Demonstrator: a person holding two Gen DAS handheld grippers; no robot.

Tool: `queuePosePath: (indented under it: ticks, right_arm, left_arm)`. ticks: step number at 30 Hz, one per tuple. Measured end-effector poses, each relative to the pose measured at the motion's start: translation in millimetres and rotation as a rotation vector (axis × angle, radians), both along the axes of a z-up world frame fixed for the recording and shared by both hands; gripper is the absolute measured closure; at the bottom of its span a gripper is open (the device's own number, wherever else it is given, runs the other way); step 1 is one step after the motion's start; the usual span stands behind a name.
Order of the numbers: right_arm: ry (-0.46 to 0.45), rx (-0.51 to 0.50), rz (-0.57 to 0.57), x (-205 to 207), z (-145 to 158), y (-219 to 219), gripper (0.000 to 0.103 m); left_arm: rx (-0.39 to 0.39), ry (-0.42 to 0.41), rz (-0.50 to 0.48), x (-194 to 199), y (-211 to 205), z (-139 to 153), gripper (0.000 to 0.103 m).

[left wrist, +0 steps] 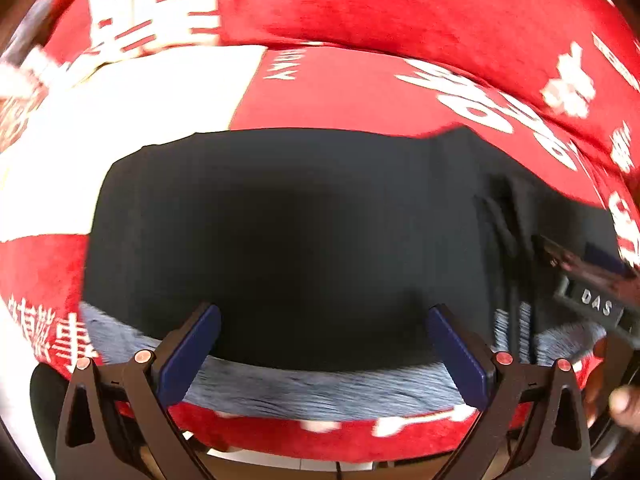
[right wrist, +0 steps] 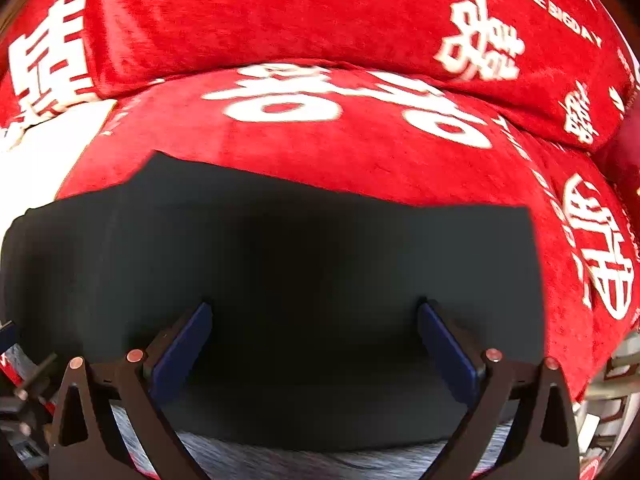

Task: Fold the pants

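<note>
Pants [left wrist: 280,232]: dark, lying flat on the red blanket [left wrist: 400,8] with white lettering; a grey fleecy lining [left wrist: 320,388] shows along the near edge
Handling: judged soft, limp, fairly thick with that lining; light, should drape and sag when lifted
Hold: near hem or the corners, pinching both layers
Left gripper [left wrist: 324,356]: jaws spread wide, nothing between them
Right gripper [right wrist: 316,352]: jaws spread wide over the cloth, pinching nothing
Containers: none in view
</note>
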State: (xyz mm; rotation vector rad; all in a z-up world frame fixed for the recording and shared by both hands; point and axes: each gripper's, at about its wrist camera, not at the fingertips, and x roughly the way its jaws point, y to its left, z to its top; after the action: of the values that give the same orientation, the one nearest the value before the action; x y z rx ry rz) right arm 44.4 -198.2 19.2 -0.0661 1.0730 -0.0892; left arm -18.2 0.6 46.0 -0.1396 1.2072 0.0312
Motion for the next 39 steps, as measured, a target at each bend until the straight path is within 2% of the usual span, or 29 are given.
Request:
queuePosePath:
  ticks: [3, 5, 8, 11, 13, 15, 17, 20, 21, 22, 24, 25, 28, 32, 35, 39]
  right_arm:
    - [-0.028, -0.009, -0.023, 8, -2, 8, 0.000]
    - [-0.012, 0.024, -0.054, 17, 2, 3, 0.000]
    - [-0.064, 0.112, -0.114, 17, 12, -1, 0.000]
    - [0.003, 0.017, -0.093, 24, -1, 13, 0.001]
    - [-0.033, 0.006, -0.090, 12, 11, 16, 0.000]
    - [-0.062, 0.044, -0.066, -7, 19, 18, 0.000]
    - [-0.059, 0.034, -0.040, -29, 14, 24, 0.000]
    - [0.020, 0.000, 0.030, -49, -9, 36, 0.001]
    - [-0.005, -0.043, 0.044, -55, -8, 42, 0.000]
    - [-0.027, -0.076, 0.065, -60, -3, 50, 0.000]
    - [-0.064, -0.084, 0.121, -62, 9, 62, 0.000]
    - [-0.111, -0.089, 0.155, -61, 20, 72, 0.000]
    - [-0.173, -0.066, 0.252, -47, 35, 95, 0.000]
    - [-0.088, 0.006, 0.328, -13, 21, 115, 0.000]
    - [0.029, 0.045, 0.314, 19, -5, 115, 0.001]
    - [0.083, 0.110, 0.271, 48, -14, 112, 0.000]
  left_arm:
    - [-0.016, 0.057, 0.056, 5, 30, -17, 0.000]
    - [-0.052, 0.041, 0.061, 2, 39, -17, 0.000]
    - [-0.055, 0.022, 0.043, -2, 42, -16, 0.000]
    - [-0.018, 0.025, 0.018, -5, 36, -17, 0.000]
    - [-0.052, 0.001, 0.027, -10, 38, -7, 0.000]
    - [-0.058, -0.038, 0.037, -15, 45, 2, 0.000]
    - [-0.032, -0.044, 0.064, -17, 57, 2, 0.000]
    - [-0.053, 0.032, 0.092, -13, 68, -24, 0.000]
    - [-0.090, 0.011, 0.104, -15, 74, -25, 0.000]
    - [-0.089, 0.007, 0.109, -15, 75, -22, 0.000]
    - [-0.068, -0.007, 0.117, -17, 78, -17, 0.000]
    - [-0.064, -0.013, 0.127, -17, 82, -17, 0.000]
    - [-0.111, 0.006, 0.140, -15, 93, -25, 0.000]
    - [-0.101, 0.002, 0.128, -17, 92, -25, 0.000]
    - [-0.105, 0.002, 0.122, -18, 94, -25, 0.000]
    - [-0.095, -0.001, 0.108, -23, 94, -24, 0.000]
